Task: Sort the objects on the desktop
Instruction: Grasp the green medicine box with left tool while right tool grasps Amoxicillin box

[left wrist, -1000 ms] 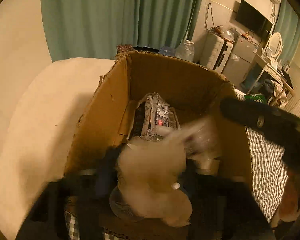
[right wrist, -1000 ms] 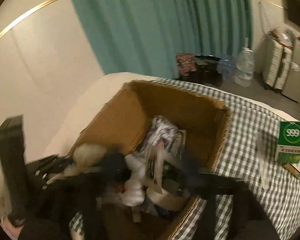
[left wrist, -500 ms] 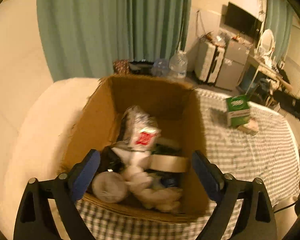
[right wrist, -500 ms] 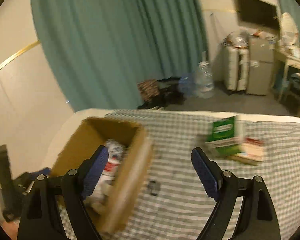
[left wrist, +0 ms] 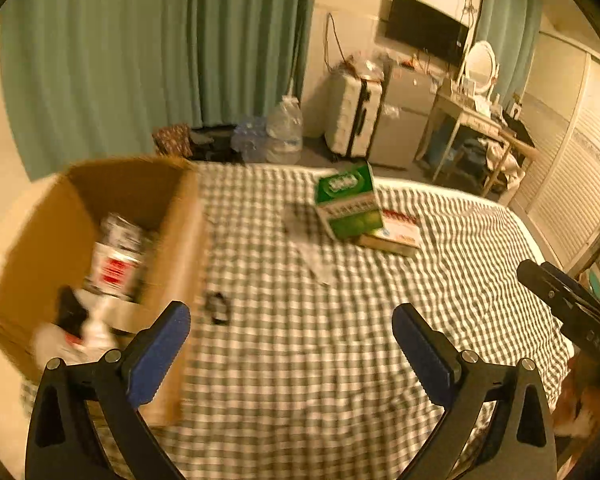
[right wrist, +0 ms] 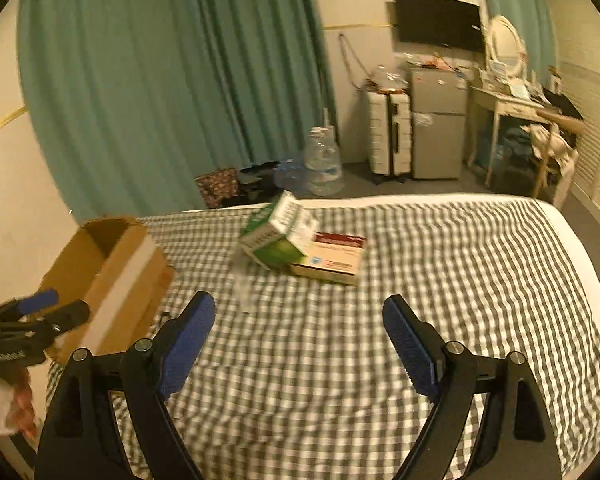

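Note:
An open cardboard box (left wrist: 180, 236) (right wrist: 116, 280) stands at the left on the checked cloth and holds packets and wrappers (left wrist: 116, 264). A green carton (left wrist: 346, 204) (right wrist: 278, 234) leans on a flat red-and-white box (left wrist: 396, 234) (right wrist: 332, 258) farther out. A small black object (left wrist: 218, 308) lies beside the cardboard box, and a clear wrapper (left wrist: 310, 248) lies near the carton. My left gripper (left wrist: 290, 338) is open and empty, just right of the cardboard box. My right gripper (right wrist: 298, 328) is open and empty above the cloth, short of the carton.
The checked cloth (right wrist: 440, 280) covers a bed-like surface with a white edge at the right. Beyond it are green curtains (right wrist: 172, 80), water jugs (right wrist: 322, 160), a suitcase (right wrist: 388, 132), a small fridge (right wrist: 438, 124) and a dressing table (right wrist: 520, 108).
Both grippers let go of items into the cardboard box, opened, drew back and swung right. The views now face the cloth and the green carton.

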